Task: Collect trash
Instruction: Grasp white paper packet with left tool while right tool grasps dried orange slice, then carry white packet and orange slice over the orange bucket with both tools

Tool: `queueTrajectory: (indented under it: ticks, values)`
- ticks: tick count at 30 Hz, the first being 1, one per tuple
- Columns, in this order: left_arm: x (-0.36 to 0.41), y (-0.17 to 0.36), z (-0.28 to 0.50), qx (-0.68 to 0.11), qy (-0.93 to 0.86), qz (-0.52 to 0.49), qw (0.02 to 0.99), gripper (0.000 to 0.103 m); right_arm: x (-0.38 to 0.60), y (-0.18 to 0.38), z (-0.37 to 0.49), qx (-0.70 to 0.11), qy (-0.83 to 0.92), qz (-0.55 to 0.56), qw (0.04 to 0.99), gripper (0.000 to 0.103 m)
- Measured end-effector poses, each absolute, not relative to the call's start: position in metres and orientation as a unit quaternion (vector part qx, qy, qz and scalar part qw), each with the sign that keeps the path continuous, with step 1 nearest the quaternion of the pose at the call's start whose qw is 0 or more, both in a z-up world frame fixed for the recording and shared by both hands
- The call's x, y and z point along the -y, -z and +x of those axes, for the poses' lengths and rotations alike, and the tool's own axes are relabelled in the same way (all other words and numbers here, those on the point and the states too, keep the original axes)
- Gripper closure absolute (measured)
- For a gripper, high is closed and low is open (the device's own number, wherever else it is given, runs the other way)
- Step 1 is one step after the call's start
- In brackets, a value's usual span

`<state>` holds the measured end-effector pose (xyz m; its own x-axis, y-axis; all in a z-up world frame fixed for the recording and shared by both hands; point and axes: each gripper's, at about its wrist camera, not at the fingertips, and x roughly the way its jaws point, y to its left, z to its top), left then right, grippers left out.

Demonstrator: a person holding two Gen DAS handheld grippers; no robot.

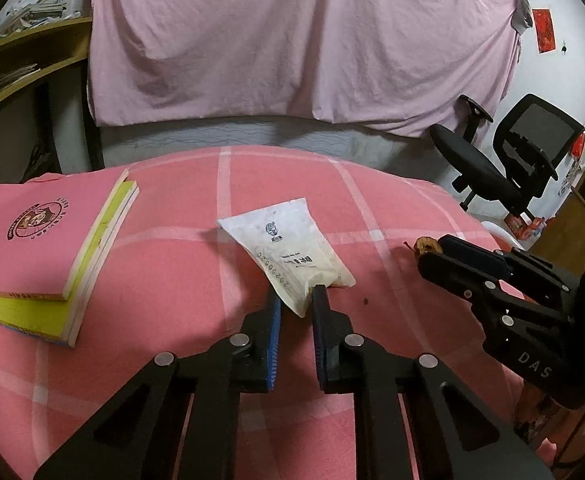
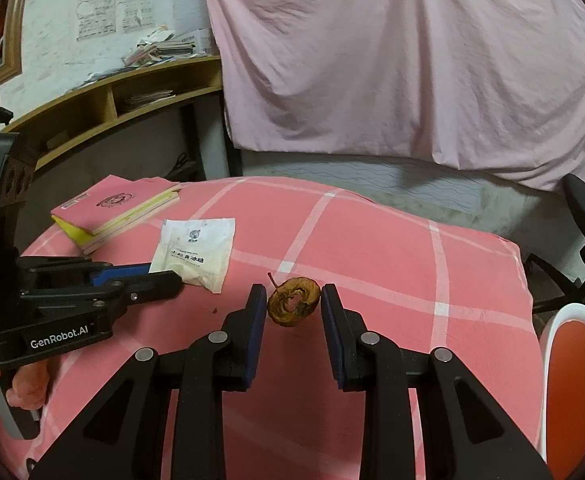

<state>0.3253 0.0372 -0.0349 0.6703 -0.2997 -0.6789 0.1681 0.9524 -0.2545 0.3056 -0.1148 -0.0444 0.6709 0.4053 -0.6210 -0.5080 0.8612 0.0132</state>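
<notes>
A white plastic packet (image 1: pixel 288 248) with printed text lies on the pink checked tablecloth (image 1: pixel 172 264); it also shows in the right wrist view (image 2: pixel 194 252). My left gripper (image 1: pixel 297 300) has its jaws closed around the packet's near corner. A browned apple core (image 2: pixel 293 301) with a red stem sits on the cloth between the fingers of my right gripper (image 2: pixel 293 300), which stand open on either side without touching it. The core (image 1: pixel 426 247) peeks from behind the right gripper (image 1: pixel 432 252) in the left wrist view.
Two stacked books, pink over yellow (image 1: pixel 48 248), lie at the table's left. A black office chair (image 1: pixel 508 160) stands at the right. A white-rimmed orange bin (image 2: pixel 576 392) is beside the table's right edge. A wooden shelf (image 2: pixel 104 96) and pink sheet (image 2: pixel 392 60) are behind.
</notes>
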Motion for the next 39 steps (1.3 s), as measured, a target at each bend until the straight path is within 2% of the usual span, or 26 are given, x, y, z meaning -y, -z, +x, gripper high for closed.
queueTrajectory:
  ticks: [10,20,32,39]
  values:
    - [-0.034,0.026,0.313,-0.349,0.129,-0.079,0.925,0.095,0.115,0.039,0.293,-0.283,-0.248,-0.084,0.923,0.077]
    - [-0.012,0.006,0.264,-0.23,0.095,-0.031,0.968,0.095,0.128,0.021,0.249,-0.173,-0.22,-0.089,0.956,0.077]
    - [0.04,-0.009,0.228,-0.151,0.114,-0.005,0.982,0.095,0.182,0.003,0.218,-0.104,-0.185,-0.045,0.976,0.077]
    - [0.083,-0.02,0.229,-0.146,0.147,0.007,0.978,0.095,0.224,-0.012,0.206,-0.069,-0.146,-0.016,0.987,0.077]
